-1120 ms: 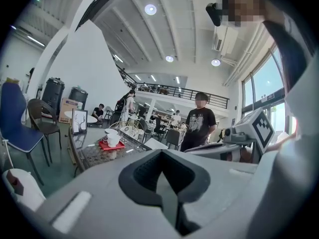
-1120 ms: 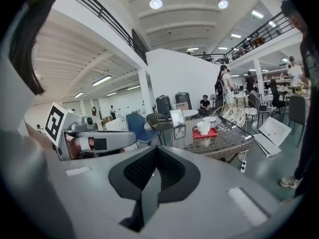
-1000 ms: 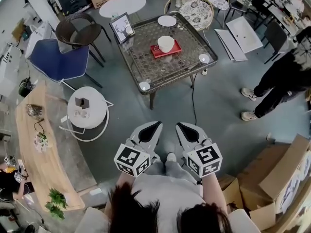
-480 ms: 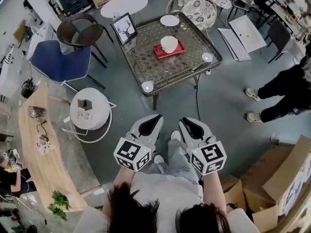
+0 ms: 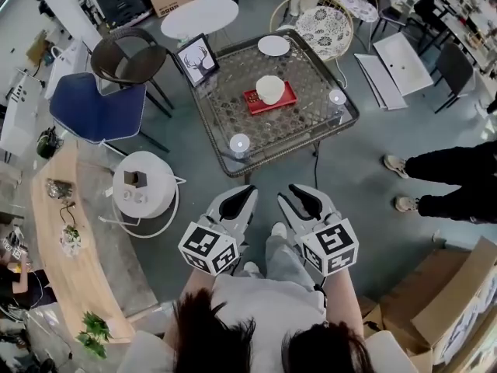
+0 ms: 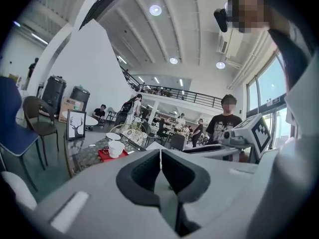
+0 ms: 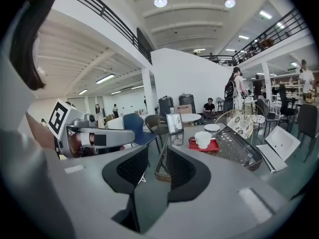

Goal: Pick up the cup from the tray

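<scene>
While left gripper (image 5: 247, 193) and right gripper (image 5: 293, 194) hang well short of the tray (image 5: 252, 101), head view reads as approach: one cup (image 5: 270, 88) on one tray, two grippers. Left gripper view: jaws closed, empty, cup (image 6: 116, 149) far ahead on the tray. Right gripper view: jaws have just been opening, slightly apart, nothing between; next move needs closing in on the tray and a wider gape

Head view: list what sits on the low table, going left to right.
Deer picture frame → small round white thing at the near corner → red tray with the white cup on it → small round white thing at the right corner. The white plate overlaps the tray sideways, so it is left out.
</scene>
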`<state>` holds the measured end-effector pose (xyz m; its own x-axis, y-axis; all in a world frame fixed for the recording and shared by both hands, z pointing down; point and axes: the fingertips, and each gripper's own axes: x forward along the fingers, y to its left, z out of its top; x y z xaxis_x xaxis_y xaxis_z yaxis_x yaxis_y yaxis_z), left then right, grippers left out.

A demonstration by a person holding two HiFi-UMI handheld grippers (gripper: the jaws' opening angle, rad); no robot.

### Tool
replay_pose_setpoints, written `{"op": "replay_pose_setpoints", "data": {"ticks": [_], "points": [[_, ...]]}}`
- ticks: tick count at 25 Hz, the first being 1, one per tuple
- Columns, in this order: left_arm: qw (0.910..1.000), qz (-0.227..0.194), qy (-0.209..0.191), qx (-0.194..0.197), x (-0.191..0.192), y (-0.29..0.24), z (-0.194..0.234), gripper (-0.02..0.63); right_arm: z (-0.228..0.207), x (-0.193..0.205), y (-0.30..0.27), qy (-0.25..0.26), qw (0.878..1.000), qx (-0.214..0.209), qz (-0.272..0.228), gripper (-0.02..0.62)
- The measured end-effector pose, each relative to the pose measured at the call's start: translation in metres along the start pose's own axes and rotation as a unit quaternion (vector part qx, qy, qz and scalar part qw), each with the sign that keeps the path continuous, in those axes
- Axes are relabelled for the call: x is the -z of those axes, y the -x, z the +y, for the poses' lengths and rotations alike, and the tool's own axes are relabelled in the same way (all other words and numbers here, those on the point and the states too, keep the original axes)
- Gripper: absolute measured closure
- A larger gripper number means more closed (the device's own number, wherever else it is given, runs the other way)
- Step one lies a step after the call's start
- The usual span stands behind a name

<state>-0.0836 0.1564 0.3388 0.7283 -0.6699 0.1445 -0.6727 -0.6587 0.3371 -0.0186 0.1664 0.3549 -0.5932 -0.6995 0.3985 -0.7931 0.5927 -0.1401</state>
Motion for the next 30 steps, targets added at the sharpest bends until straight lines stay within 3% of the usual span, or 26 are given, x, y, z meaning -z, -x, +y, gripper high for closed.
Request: {"op": "replay_pose_setpoints", "data": {"ticks": [7,13,21,30], "points": [[0.9994,0.021,0.004,-0.028,-0.002,-0.044,0.021,0.595,-0.043,-0.01,-0.023,-0.005,1.0,-0.021,0.011,0.488],[0.9984,0.021,0.035,-0.04,-0.001,-0.082,0.039,0.595,-0.086,-0.009,-0.045,-0.005,0.999,-0.031,0.025,0.485],[0.9971,0.02,0.024,-0.07,-0.014,-0.114,0.071,0.595,-0.124,-0.014,-0.077,-0.016,0.999,-0.032,0.03,0.462],[0.9966,0.037,0.013,-0.073,-0.026,-0.143,0.12,0.577,-0.141,-0.035,-0.118,-0.027,0.997,-0.058,0.035,0.354]]}}
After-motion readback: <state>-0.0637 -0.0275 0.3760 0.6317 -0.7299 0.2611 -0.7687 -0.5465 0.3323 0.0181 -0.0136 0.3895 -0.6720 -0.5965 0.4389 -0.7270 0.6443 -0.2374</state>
